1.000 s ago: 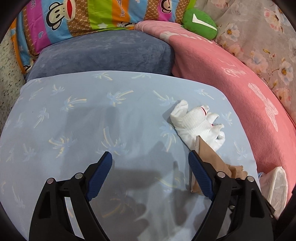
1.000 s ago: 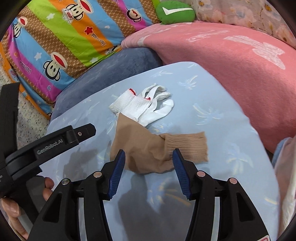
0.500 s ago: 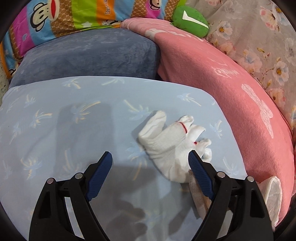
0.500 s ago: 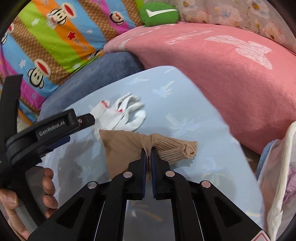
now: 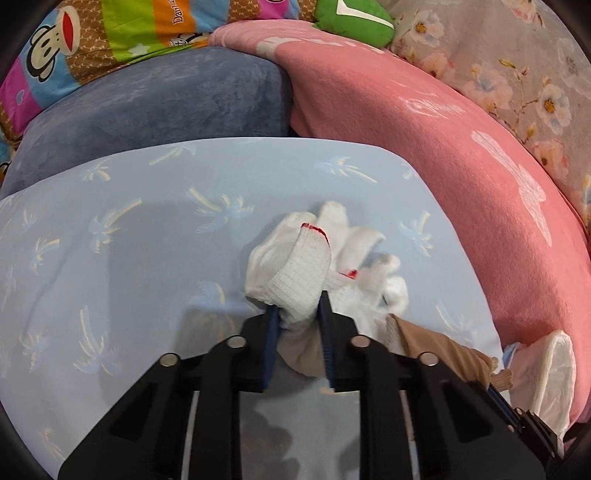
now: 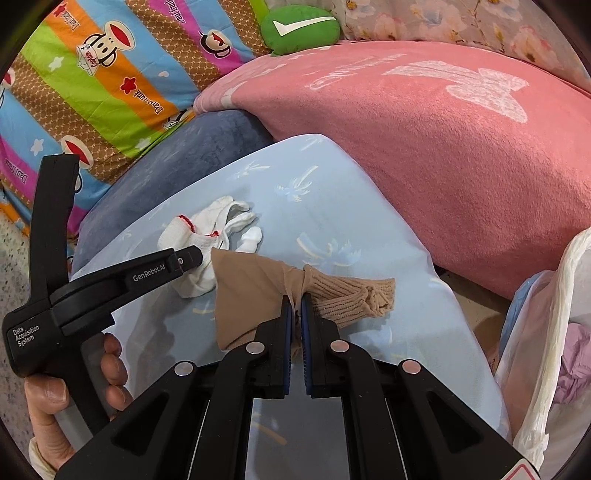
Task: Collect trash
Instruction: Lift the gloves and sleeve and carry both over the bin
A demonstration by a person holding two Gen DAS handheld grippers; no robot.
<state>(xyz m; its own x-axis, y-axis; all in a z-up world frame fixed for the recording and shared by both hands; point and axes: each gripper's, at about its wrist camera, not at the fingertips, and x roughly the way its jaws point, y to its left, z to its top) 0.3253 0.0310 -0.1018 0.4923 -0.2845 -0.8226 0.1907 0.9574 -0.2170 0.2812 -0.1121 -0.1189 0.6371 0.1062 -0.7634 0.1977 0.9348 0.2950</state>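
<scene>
A white knit glove (image 5: 314,266) with red trim lies on the light blue palm-print cushion (image 5: 147,240). My left gripper (image 5: 297,314) is shut on the glove's cuff. The glove also shows in the right wrist view (image 6: 210,229), with the left gripper (image 6: 192,258) at it. A tan stocking (image 6: 258,284) lies next to the glove. My right gripper (image 6: 294,306) is shut on the stocking at its bunched middle. The stocking's edge shows in the left wrist view (image 5: 436,343).
A pink cushion (image 6: 443,147) lies right of the blue one, a dark blue pillow (image 5: 155,103) behind it. A colourful monkey-print quilt (image 6: 92,74) and a green plush (image 6: 299,27) lie at the back. A white plastic bag (image 6: 546,332) hangs open at the right.
My left gripper moved right to the white glove and shut on its cuff. My right gripper shut on the tan stocking half a second ago and still holds it.
</scene>
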